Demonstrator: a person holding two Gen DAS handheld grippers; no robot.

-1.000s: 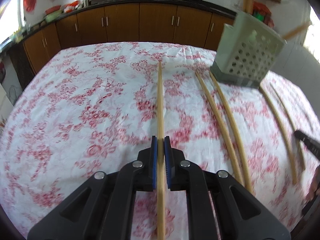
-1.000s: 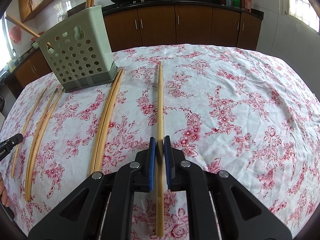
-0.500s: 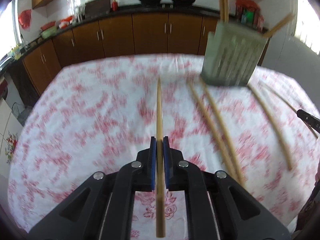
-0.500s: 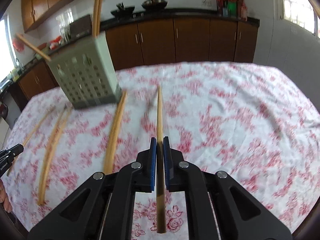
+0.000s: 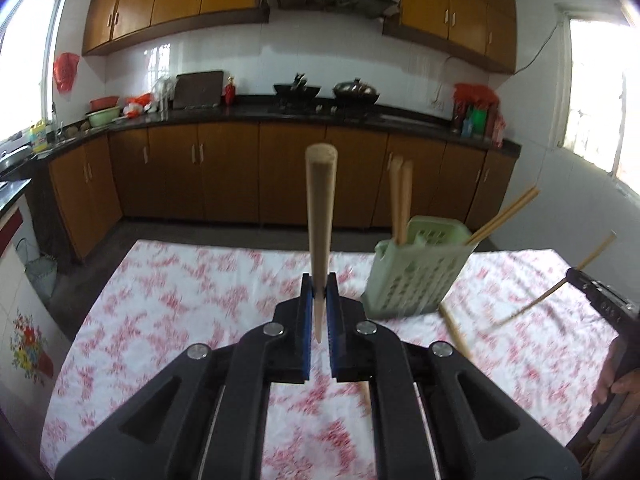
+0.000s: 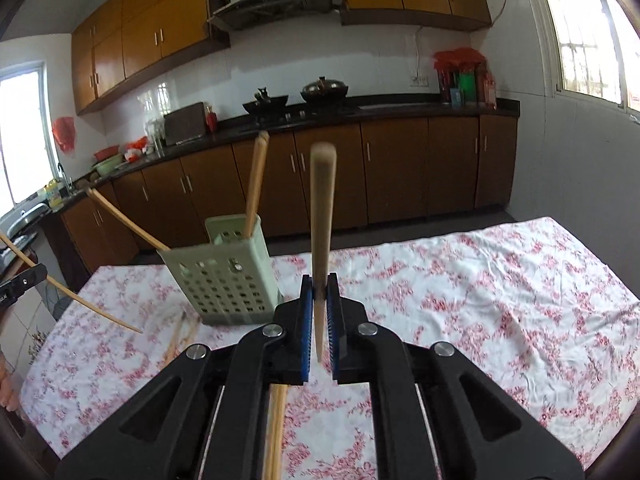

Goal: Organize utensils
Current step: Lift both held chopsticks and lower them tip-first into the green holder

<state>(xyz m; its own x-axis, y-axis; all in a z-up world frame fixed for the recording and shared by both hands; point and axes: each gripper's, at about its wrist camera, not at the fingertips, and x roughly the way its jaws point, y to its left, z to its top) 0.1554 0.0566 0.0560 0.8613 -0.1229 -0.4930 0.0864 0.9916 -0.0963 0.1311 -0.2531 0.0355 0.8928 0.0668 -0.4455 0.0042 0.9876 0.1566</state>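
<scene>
My left tongs [image 5: 319, 300] squeeze one chopstick [image 5: 320, 216], pointing up above the bench [image 5: 168, 292]. My right tongs [image 6: 319, 300] squeeze another chopstick [image 6: 322, 216]. The green holder [image 6: 224, 280] stands on the flowery cloth with chopsticks inside.

Both grippers are rising off the pink-flowered white tablecloth [image 5: 168, 304]. The left gripper [image 5: 319, 300] is lifting its long tapered wooden chopstick [image 5: 320, 216] clear; the right gripper [image 6: 319, 300] is lifting a second wooden chopstick [image 6: 322, 216] likewise. Both sticks are tilting upward ahead of the jaws.
</scene>
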